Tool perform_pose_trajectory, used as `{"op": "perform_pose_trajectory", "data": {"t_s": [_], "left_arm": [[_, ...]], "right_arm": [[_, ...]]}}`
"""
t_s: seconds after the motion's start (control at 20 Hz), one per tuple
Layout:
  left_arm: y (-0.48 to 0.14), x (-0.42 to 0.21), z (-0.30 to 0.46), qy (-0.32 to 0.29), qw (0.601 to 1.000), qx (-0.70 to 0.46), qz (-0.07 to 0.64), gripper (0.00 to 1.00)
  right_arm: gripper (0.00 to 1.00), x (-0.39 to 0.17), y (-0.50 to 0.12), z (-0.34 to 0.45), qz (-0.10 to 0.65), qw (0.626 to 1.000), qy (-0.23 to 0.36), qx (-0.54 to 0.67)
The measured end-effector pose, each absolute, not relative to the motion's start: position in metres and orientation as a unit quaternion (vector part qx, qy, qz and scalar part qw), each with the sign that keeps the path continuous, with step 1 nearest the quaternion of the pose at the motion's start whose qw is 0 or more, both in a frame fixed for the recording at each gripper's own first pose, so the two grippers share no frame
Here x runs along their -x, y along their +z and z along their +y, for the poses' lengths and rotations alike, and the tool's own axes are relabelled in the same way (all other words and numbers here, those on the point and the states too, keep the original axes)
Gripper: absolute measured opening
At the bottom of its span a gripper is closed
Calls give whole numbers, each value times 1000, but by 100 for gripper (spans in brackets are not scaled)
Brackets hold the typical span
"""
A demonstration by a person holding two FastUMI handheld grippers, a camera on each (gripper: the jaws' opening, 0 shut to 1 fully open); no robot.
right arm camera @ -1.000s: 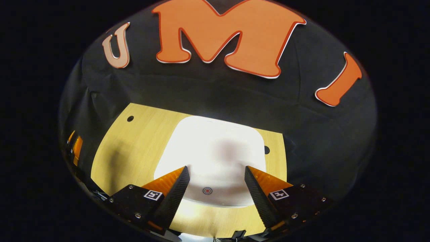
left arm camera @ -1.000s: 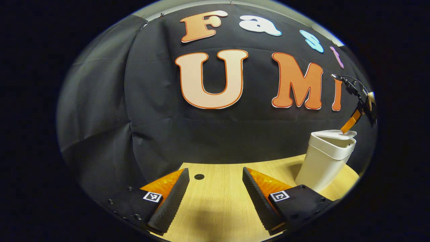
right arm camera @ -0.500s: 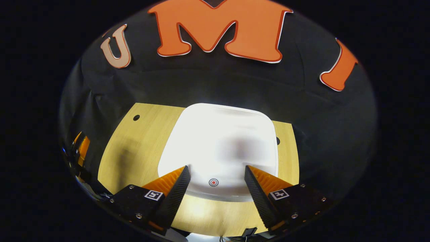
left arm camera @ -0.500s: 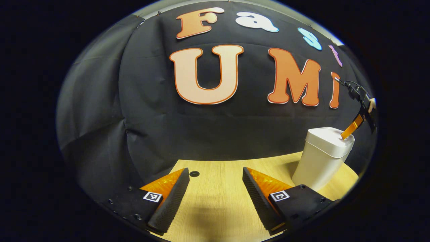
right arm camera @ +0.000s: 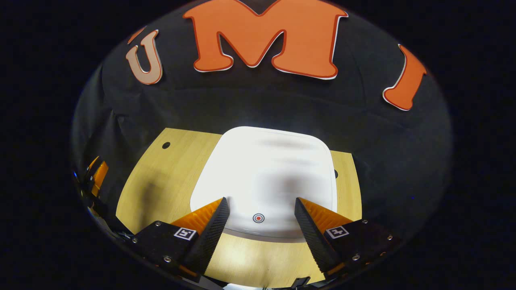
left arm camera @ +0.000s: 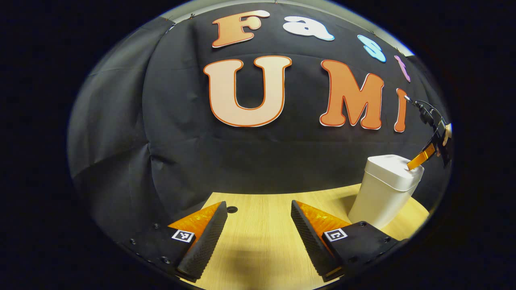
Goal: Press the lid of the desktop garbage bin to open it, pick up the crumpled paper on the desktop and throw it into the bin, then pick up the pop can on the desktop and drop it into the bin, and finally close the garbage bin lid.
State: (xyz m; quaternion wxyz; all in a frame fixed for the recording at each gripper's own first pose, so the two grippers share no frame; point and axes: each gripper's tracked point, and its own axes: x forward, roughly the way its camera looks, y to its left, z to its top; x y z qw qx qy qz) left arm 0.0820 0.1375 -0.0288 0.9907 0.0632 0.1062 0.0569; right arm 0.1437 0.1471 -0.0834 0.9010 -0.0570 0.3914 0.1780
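The white desktop bin stands on the wooden table at the right of the left gripper view, its lid lying flat on top. My right gripper reaches down from the right and its tip touches the lid's near edge. In the right gripper view I look straight down on the lid; a small red ring mark sits between the open fingers of my right gripper. My left gripper hovers open over bare table, left of the bin, holding nothing.
Black cloth walls close off the table's far side. Small round holes sit in the tabletop. My left gripper shows at the far left edge of the right gripper view.
A second ago the lid stood slightly raised under the right gripper's tip; now it lies flat on the bin. The left gripper has drifted slightly, keeping its fingers apart.
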Motion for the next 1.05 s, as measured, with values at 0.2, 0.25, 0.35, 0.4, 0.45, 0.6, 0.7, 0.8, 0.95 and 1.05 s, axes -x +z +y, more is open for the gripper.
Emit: {"op": "perform_pose_trajectory", "data": {"t_s": [0.2, 0.25, 0.35, 0.4, 0.45, 0.6, 0.7, 0.8, 0.95, 1.05], "left_arm": [[-27, -80, 138, 59, 991, -56, 104, 100], [-26, -79, 137, 58, 991, -54, 104, 100], [-26, -79, 138, 59, 991, -56, 105, 100], [-25, -79, 138, 61, 991, -59, 105, 100], [-25, -79, 140, 63, 991, -61, 104, 100], [-25, -80, 143, 66, 991, -60, 104, 100], [-26, -78, 143, 66, 991, -55, 103, 100], [-26, -77, 146, 68, 991, -54, 101, 100], [-25, -77, 151, 72, 991, -55, 99, 100], [-26, -77, 153, 74, 991, -51, 99, 100]], "right_arm": [[100, -143, -79, 144, 356, 919, 162, 42], [100, -145, -76, 141, 341, 927, 150, 40], [100, -146, -71, 136, 308, 941, 137, 32], [100, -146, -66, 136, 288, 948, 136, 27], [100, -145, -62, 135, 270, 954, 132, 22], [100, -136, -41, 126, 195, 974, 112, -1], [100, -124, -23, 126, 142, 983, 109, -40], [99, -108, -12, 120, 108, 986, 100, -76], [99, -85, -15, 105, 95, 987, 76, -104], [98, -71, -22, 99, 91, 989, 57, -106]]}}
